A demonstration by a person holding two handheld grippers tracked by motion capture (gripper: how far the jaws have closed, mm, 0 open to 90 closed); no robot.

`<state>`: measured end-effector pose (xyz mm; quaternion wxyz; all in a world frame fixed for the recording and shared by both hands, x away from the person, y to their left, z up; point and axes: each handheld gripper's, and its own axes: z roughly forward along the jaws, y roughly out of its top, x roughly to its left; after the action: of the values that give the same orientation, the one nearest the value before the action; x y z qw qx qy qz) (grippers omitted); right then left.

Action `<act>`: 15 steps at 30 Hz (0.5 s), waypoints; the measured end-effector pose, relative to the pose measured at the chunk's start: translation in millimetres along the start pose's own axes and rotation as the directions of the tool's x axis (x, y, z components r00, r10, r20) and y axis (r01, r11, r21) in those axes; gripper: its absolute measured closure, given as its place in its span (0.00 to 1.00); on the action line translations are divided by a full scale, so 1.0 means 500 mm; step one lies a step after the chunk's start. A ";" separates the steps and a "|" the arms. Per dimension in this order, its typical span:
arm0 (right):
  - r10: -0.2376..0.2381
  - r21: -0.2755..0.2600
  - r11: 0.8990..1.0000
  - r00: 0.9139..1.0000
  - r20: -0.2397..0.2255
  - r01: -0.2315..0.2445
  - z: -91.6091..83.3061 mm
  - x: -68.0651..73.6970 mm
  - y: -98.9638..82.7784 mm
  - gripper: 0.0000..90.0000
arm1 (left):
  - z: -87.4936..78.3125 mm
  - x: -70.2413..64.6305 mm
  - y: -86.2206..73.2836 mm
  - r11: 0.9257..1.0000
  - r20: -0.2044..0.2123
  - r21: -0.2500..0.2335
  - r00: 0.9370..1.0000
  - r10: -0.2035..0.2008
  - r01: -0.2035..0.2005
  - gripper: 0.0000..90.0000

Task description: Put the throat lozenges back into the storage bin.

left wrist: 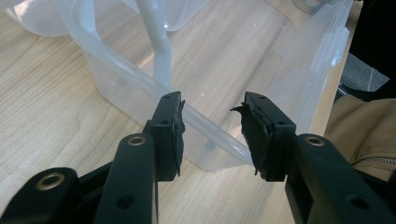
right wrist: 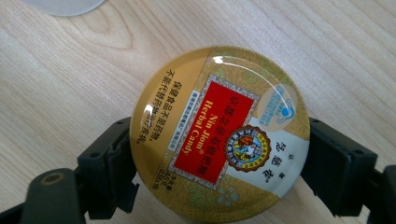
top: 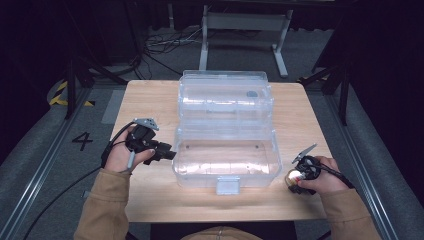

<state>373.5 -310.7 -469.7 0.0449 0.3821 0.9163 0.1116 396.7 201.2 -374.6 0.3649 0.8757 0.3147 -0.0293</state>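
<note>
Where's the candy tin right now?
In the high view the candy tin sits at the table's near right, between the right gripper's fingers, just right of the clear plastic box and outside it.

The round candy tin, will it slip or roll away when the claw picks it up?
The candy tin looks glossy, with light glinting off its lid, so it may slip a little. The right claw grips its round edge from both sides, so it could twist. It looks flat and low, so set down on the table, it should probably stay put.
</note>
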 end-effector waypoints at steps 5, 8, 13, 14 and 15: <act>0.004 0.003 1.000 1.000 -0.003 -0.004 -0.001 -0.001 0.001 0.22 | 0.001 0.000 0.000 1.000 0.001 0.001 1.000 0.001 -0.001 0.66; 0.000 0.003 1.000 1.000 -0.004 0.000 -0.001 -0.001 0.002 0.22 | 0.000 0.000 0.000 1.000 0.001 0.001 1.000 -0.002 0.002 0.66; 0.001 -0.005 1.000 1.000 -0.010 -0.001 -0.005 -0.002 0.002 0.22 | -0.002 0.002 -0.001 1.000 0.001 0.000 1.000 -0.001 0.001 0.66; 0.003 -0.011 1.000 1.000 -0.012 -0.003 -0.008 -0.003 0.002 0.22 | -0.002 0.002 -0.001 1.000 0.001 -0.001 1.000 -0.001 0.001 0.66; 0.005 -0.016 1.000 1.000 -0.011 -0.005 -0.010 -0.003 0.002 0.22 | -0.002 0.002 -0.001 1.000 0.001 -0.001 1.000 0.000 0.000 0.66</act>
<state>374.4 -312.0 -464.9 0.0426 0.3832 0.9147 0.1212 396.8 202.7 -374.5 0.3655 0.8755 0.3147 -0.0299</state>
